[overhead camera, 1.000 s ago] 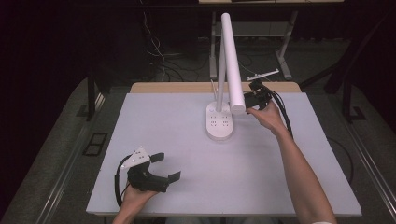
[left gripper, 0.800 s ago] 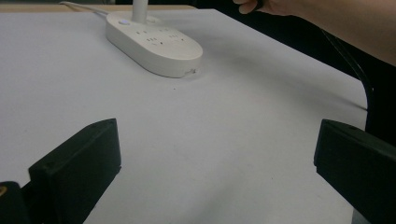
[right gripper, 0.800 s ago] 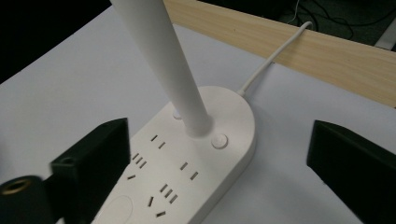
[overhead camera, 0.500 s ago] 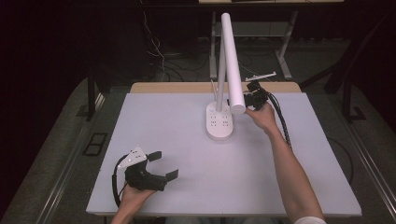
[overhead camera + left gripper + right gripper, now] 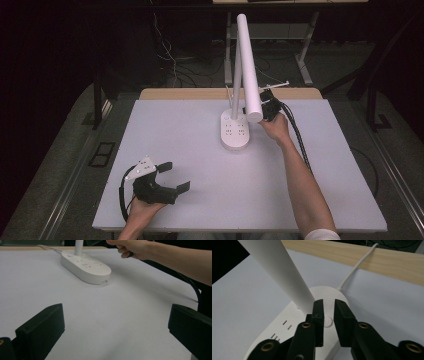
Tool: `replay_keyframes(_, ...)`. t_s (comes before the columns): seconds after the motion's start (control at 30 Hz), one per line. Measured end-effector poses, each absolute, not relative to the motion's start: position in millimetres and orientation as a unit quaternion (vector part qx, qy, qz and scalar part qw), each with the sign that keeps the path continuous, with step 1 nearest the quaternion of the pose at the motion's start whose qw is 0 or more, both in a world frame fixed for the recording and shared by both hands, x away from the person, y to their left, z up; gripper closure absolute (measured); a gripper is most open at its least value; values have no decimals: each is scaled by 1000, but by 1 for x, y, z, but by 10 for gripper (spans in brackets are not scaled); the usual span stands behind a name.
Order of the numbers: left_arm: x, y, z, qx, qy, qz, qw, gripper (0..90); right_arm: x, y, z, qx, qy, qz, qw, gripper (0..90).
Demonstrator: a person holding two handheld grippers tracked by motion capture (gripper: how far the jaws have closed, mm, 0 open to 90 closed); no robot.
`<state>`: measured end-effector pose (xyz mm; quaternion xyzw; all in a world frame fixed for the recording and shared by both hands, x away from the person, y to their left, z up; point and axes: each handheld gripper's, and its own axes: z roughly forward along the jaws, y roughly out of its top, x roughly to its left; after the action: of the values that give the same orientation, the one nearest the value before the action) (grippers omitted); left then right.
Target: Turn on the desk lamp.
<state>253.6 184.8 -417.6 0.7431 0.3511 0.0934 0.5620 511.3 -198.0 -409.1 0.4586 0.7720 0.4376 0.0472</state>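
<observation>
A white desk lamp stands at the table's back middle. Its oval base [image 5: 235, 134] carries sockets, and its long tube head [image 5: 248, 65] slopes down toward me. My right gripper [image 5: 262, 104] is raised just right of the head's lower end. In the right gripper view its jaws [image 5: 329, 305] are nearly shut with a narrow gap and nothing between them. They hang over the base [image 5: 284, 325] beside the head [image 5: 279, 272]. My left gripper [image 5: 175, 176] rests at the front left, open and empty [image 5: 116, 315], facing the base [image 5: 86, 265].
The lamp's white cord [image 5: 354, 267] runs off the back over a wooden strip [image 5: 200, 93]. The white tabletop [image 5: 210, 190] is bare around the left gripper. A black cable [image 5: 300, 142] trails along my right forearm.
My right gripper has edged slightly left and down, closer to the lamp head's end. The left gripper has stayed put.
</observation>
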Motion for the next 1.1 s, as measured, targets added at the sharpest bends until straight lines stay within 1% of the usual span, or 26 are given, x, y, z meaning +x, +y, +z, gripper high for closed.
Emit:
replay_keyframes(0.03, 254, 185, -418, 743, 351, 93, 562, 0, 512, -197, -412, 459, 773, 435, 45, 834)
replay_keyframes(0.1, 254, 185, -418, 743, 351, 93, 562, 0, 513, -196, -414, 458, 775, 434, 41, 846)
replay_keyframes(0.2, 254, 185, -418, 743, 352, 91, 562, 0, 514, -193, -420, 462, 777, 427, 33, 896)
replay_keyframes(0.57, 254, 185, -418, 743, 355, 91, 560, 0, 517, -186, -431, 466, 773, 429, 33, 898)
replay_keyframes(0.63, 254, 186, -419, 743, 355, 91, 559, 0, 516, -184, -430, 464, 777, 424, 38, 899)
replay_keyframes(0.67, 254, 185, -419, 743, 355, 91, 560, 0, 515, -182, -429, 456, 784, 418, 50, 900)
replay_keyframes(0.77, 254, 184, -419, 745, 354, 91, 558, 0, 515, -183, -430, 458, 782, 421, 48, 900)
replay_keyframes(0.8, 254, 184, -419, 746, 353, 92, 557, 0, 515, -184, -431, 463, 776, 426, 41, 900)
replay_keyframes(1.1, 254, 184, -419, 747, 352, 92, 556, 0, 514, -181, -431, 461, 779, 422, 51, 899)
